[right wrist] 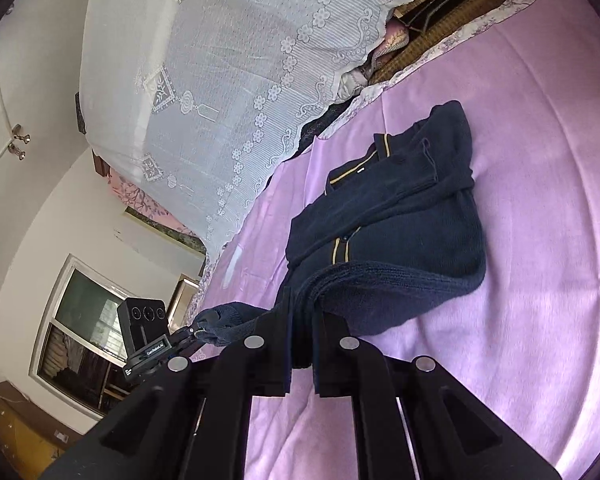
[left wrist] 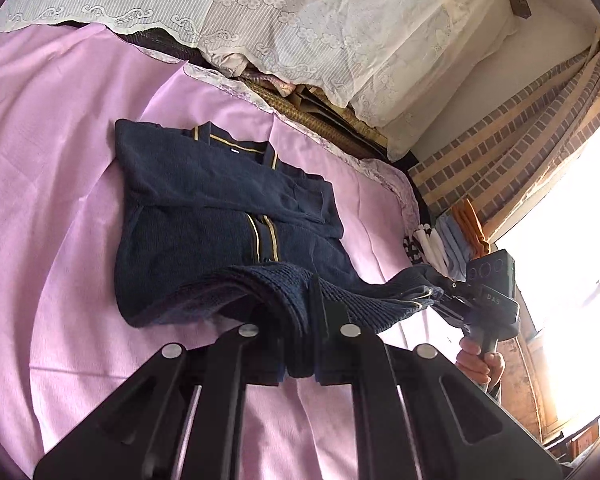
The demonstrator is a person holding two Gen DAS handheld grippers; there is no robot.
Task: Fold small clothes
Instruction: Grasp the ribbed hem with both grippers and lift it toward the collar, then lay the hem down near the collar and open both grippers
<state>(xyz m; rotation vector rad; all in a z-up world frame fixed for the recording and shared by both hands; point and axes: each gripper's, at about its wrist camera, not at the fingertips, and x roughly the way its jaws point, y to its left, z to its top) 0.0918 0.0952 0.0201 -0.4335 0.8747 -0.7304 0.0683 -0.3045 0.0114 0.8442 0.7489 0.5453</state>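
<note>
A small navy knitted cardigan (left wrist: 204,208) with yellow trim lies on the pink bedspread (left wrist: 52,184), sleeves folded across its front. Its ribbed bottom hem is lifted off the bed. My left gripper (left wrist: 300,320) is shut on one corner of the hem. My right gripper (left wrist: 456,300) is shut on the other corner and shows at the right, held by a hand. In the right wrist view the cardigan (right wrist: 404,220) lies ahead, my right gripper (right wrist: 304,320) is shut on the hem, and my left gripper (right wrist: 196,330) pinches the hem at the left.
A white lace cover (left wrist: 300,12) drapes over bedding at the bed's far side. Folded clothes (left wrist: 448,240) are stacked by a bright window (left wrist: 572,240) with a striped curtain. A window (right wrist: 84,320) and a wooden cabinet (right wrist: 20,428) stand beyond the bed's edge.
</note>
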